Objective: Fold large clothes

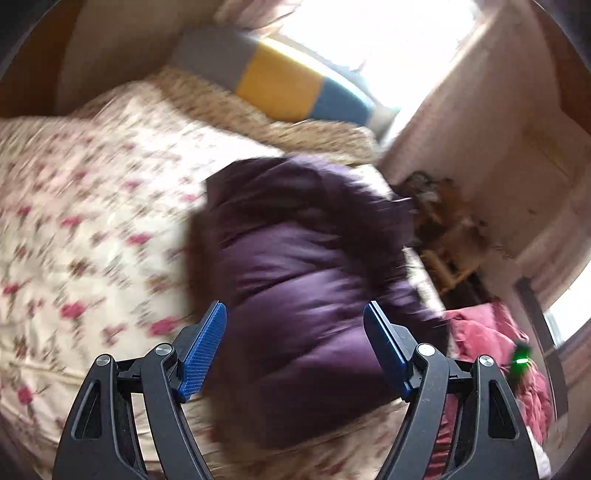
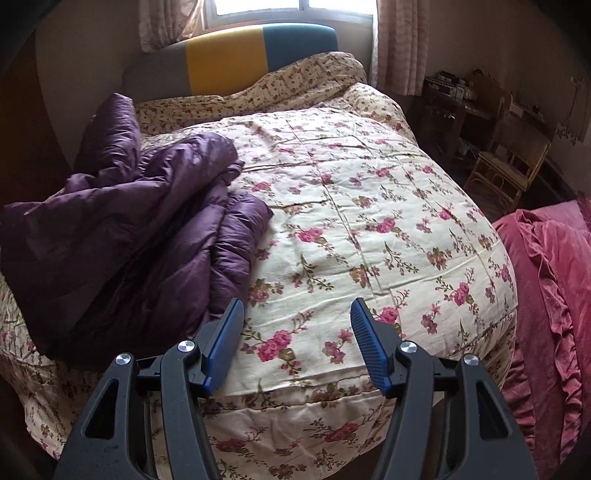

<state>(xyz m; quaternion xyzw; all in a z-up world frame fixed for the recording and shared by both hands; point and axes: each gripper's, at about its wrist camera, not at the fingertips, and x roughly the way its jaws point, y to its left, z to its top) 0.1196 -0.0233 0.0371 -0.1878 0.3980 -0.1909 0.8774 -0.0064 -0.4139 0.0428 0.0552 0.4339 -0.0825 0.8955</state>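
Blue-padded left tongs point(image 1: 295, 314) stand wide apart with nothing between them, hanging over the purple puffer jacket point(image 1: 306, 266), whose quilted bulk fills the middle of the blurred left wrist view. Right tongs point(image 2: 297, 314) are likewise spread apart and hold nothing, poised above the foot end of the bed point(image 2: 369, 229), over bare floral quilt. From the right wrist view the jacket point(image 2: 129, 229) lies crumpled in a loose heap along the bed's left edge, one part rising toward the head end. A grey, yellow and blue headboard point(image 2: 229, 55) stands at the head of the bed beneath a window point(image 2: 258, 7) with curtains. Beyond the right edge of the bed a pink ruffled cloth point(image 2: 550, 280) is bunched, and a rattan chair point(image 2: 506, 166) stands farther back.
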